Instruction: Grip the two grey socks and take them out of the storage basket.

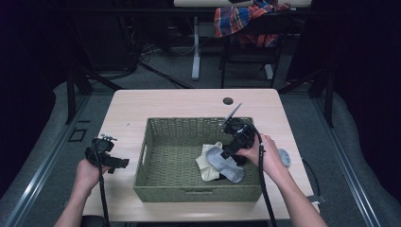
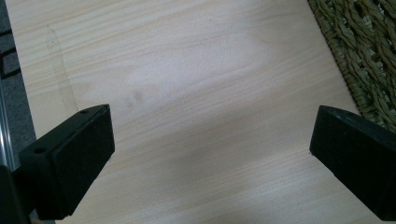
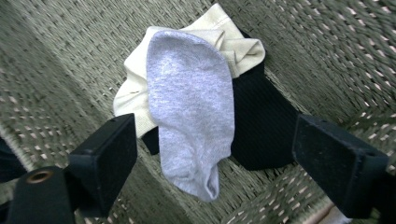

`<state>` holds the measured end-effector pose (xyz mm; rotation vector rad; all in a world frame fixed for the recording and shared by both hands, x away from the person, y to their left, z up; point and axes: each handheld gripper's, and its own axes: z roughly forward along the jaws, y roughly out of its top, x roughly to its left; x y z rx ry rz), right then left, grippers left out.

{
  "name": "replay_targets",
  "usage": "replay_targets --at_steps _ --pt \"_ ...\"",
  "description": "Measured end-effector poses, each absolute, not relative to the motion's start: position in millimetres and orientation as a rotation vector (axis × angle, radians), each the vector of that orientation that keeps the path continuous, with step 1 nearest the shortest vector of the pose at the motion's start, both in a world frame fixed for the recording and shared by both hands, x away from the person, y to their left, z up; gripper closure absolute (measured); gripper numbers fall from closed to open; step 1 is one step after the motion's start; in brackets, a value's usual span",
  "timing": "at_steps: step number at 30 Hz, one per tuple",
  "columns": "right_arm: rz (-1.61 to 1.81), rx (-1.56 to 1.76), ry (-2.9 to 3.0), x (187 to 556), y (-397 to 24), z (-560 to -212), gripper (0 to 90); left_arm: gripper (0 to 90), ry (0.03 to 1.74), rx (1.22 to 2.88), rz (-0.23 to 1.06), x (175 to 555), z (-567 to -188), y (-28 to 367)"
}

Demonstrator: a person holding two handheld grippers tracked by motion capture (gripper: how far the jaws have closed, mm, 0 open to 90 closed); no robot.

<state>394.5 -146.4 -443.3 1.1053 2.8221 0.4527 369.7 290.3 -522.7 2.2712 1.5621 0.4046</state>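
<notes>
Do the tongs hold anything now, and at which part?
Nothing is held. The right tongs stand open over the grey sock in the basket; the left tongs are open over the table.

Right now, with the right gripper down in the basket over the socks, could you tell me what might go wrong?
1. The grey sock lies on the cream sock and black sock, so the open right gripper may pinch more than one.
2. The pile sits near the basket wall; a jaw might snag the weave.

Grey sock (image 3: 191, 107), cream sock (image 3: 133, 93), black sock (image 3: 261, 126), green basket (image 1: 156, 187).
</notes>
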Motion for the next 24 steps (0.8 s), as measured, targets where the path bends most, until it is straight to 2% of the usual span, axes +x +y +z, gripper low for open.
replay_targets --at_steps 19,24 --pt "0.401 1.122 2.864 401 -120 -485 18.0 0.2 1.557 2.265 0.407 370 -522 290" --pt "0.303 1.121 2.899 404 -113 -497 22.6 0.2 1.557 2.266 0.407 370 -522 290"
